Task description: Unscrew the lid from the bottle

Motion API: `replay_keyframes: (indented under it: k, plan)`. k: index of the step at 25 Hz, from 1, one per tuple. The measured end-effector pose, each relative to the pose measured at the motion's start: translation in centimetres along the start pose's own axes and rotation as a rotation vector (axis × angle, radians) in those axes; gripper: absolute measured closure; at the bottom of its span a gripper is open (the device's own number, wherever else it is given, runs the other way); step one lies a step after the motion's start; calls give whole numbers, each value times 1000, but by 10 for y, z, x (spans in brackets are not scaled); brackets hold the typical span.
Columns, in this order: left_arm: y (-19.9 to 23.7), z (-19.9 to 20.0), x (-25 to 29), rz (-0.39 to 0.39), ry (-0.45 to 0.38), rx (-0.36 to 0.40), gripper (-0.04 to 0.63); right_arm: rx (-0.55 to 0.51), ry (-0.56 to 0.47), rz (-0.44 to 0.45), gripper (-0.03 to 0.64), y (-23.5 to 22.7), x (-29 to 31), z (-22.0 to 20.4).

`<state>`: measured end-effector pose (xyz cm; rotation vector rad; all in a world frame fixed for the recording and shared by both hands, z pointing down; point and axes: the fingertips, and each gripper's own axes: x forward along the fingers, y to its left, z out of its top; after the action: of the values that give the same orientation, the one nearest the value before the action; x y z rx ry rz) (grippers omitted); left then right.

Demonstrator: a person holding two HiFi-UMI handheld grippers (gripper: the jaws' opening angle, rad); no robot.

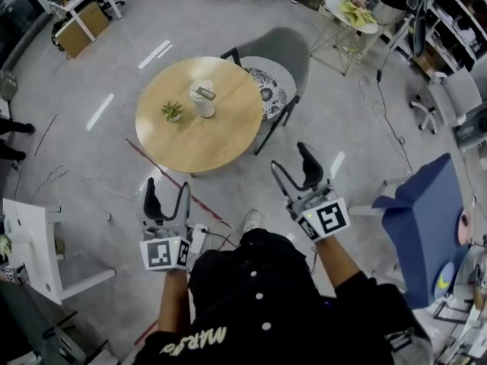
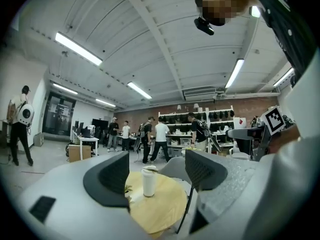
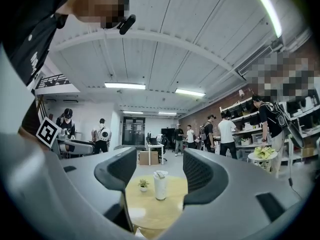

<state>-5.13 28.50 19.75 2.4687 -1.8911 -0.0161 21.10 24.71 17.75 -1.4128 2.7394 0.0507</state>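
A white bottle [image 1: 203, 99] with a lid on top stands upright near the middle of a round wooden table [image 1: 228, 139]. It also shows in the left gripper view as the bottle [image 2: 148, 182] and in the right gripper view as the bottle [image 3: 160, 184]. My left gripper [image 1: 167, 196] is open and empty, held well short of the table. The right gripper [image 1: 296, 171] is open too, nothing between its jaws, also apart from the table. Both point toward the bottle from a distance.
A small potted plant [image 1: 172, 111] sits on the table left of the bottle. A grey chair [image 1: 278, 67] with a patterned cushion stands at the table's right. A blue chair [image 1: 421, 223] is at my right, a white table [image 1: 30, 249] at my left. Several people stand far off.
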Motion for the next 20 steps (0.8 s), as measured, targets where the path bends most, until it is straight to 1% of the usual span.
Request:
replay_keyframes:
  k: [3, 7, 11, 15, 20]
  plan:
    - [-7, -2, 20, 23, -1, -7, 262, 16, 8, 17, 337, -22, 11, -7]
    - [-17, -7, 33, 32, 17, -1, 262, 32, 12, 32, 337, -41, 20, -13]
    - [-3, -15, 41, 48, 48, -3, 262, 35, 28, 61, 331, -39, 43, -23]
    - [16, -18, 57, 77, 49, 1, 262, 38, 32, 72, 331, -39, 68, -28]
    - [29, -20, 90, 44, 44, 0, 262, 38, 38, 63, 333, -52, 101, -31]
